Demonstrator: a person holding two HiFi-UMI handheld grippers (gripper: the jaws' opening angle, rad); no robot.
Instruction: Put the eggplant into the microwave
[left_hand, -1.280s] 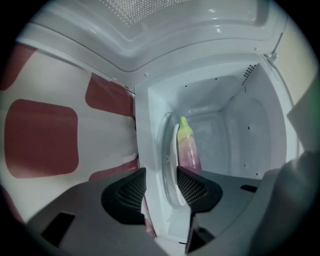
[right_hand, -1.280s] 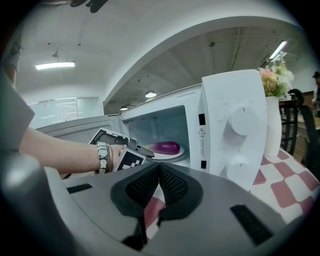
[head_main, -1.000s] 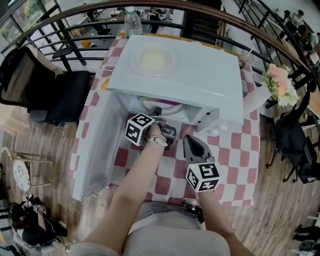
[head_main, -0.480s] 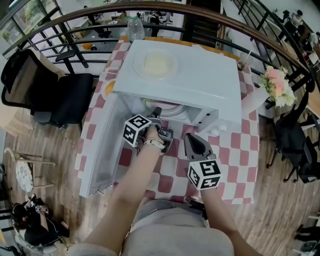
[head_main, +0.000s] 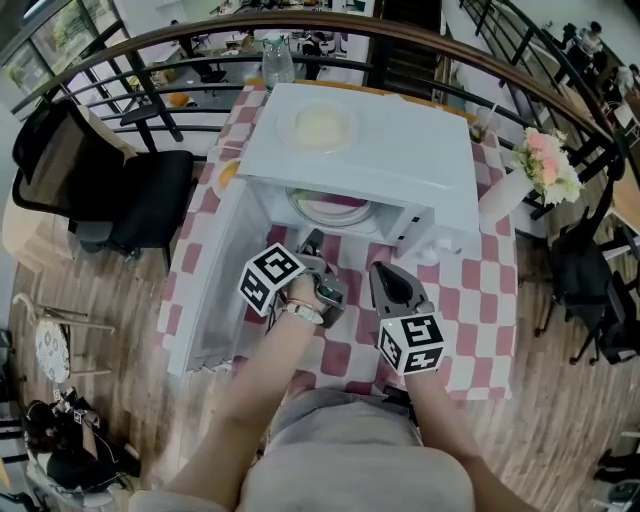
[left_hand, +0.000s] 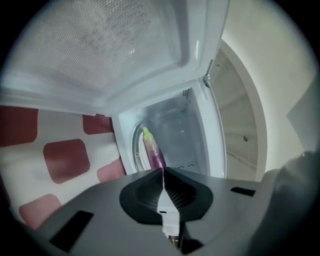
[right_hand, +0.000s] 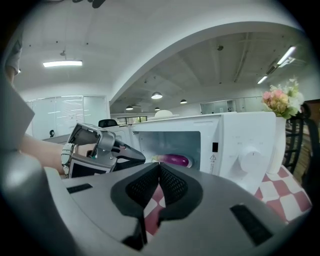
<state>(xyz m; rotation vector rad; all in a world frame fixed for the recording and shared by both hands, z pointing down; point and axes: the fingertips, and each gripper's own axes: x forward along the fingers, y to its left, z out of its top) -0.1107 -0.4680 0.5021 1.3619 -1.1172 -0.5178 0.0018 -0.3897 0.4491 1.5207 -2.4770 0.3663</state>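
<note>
The purple eggplant (left_hand: 154, 153) with its green stem lies on the turntable inside the white microwave (head_main: 380, 140); it also shows in the right gripper view as the eggplant (right_hand: 174, 160). The microwave door (head_main: 215, 290) hangs open to the left. My left gripper (head_main: 312, 238) hovers just outside the cavity; its jaws are closing and meet at the tips with nothing between them, as seen in the left gripper (left_hand: 163, 171). My right gripper (head_main: 378, 268) is beside it over the cloth, tips together and empty, as the right gripper (right_hand: 159, 165) shows.
A pale dish (head_main: 320, 125) sits on the microwave's top. The red-and-white checkered tablecloth (head_main: 470, 300) covers the table. A flower vase (head_main: 545, 165) stands at the right, a bottle (head_main: 278, 55) behind, a black chair (head_main: 110, 180) and a railing at the left.
My left gripper has drawn back from the microwave's mouth and risen, leaving the eggplant inside. The right gripper lifted slightly.
</note>
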